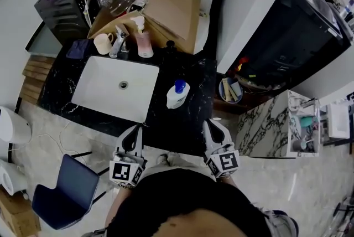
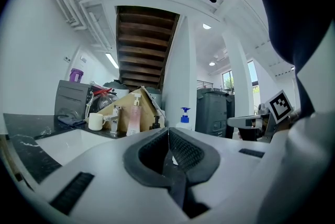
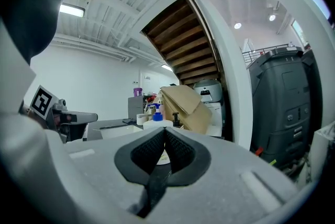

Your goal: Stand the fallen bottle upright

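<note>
L gripper (image 1: 136, 133) & R gripper (image 1: 211, 129) both clenched, empty; 1 blue-cap bottle (image 1: 178, 95), 1 pink bottle (image 1: 144, 42), both upright.

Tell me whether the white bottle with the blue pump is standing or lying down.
Standing: the white bottle sits on its base on the counter, blue pump on top in both gripper views.

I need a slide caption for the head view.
Left gripper and right gripper, jaws shut, face white bottle beside sink.
</note>
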